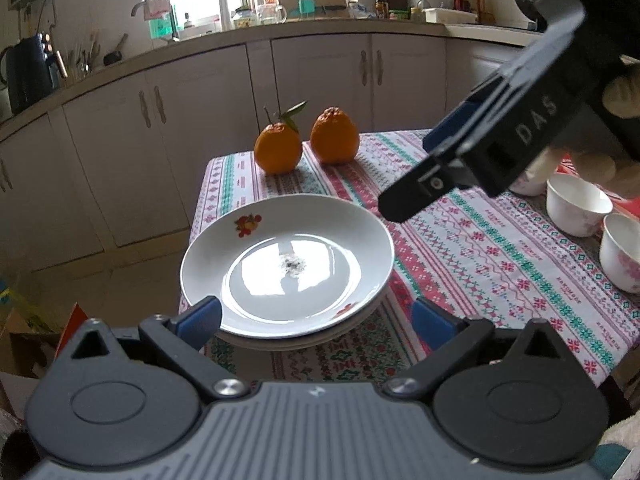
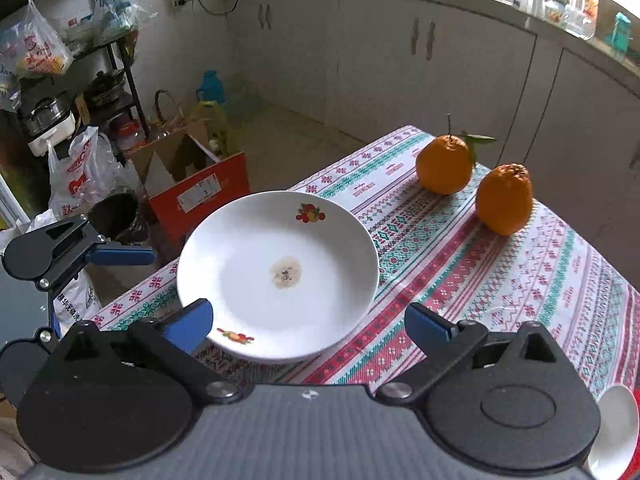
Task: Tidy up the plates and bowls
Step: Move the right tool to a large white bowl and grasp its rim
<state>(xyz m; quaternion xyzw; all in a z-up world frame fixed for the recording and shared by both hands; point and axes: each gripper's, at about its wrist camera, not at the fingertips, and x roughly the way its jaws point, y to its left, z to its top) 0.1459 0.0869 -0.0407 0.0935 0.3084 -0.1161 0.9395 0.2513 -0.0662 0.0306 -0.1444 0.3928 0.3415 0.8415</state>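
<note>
A stack of white plates [image 1: 288,264] with fruit decals sits at the table's left edge, its rim reaching out over the edge; a brownish smear marks the top plate [image 2: 280,272]. My left gripper [image 1: 316,318] stands wide open just before the stack, the pads not pressing on it. Beside it my right gripper [image 2: 310,322] is open too, with nothing held; the left wrist view shows the right gripper [image 1: 424,168] hanging above the tablecloth right of the plates. White bowls with pink flowers [image 1: 578,204] [image 1: 622,256] stand at the right. One bowl [image 2: 616,428] shows at the bottom right.
Two oranges [image 1: 278,152] [image 1: 334,136] stand on the patterned tablecloth [image 1: 500,264] behind the plates. An open cardboard box [image 2: 192,184], bags and a shelf rack crowd the floor left of the table. White cabinets [image 1: 320,80] run along the back.
</note>
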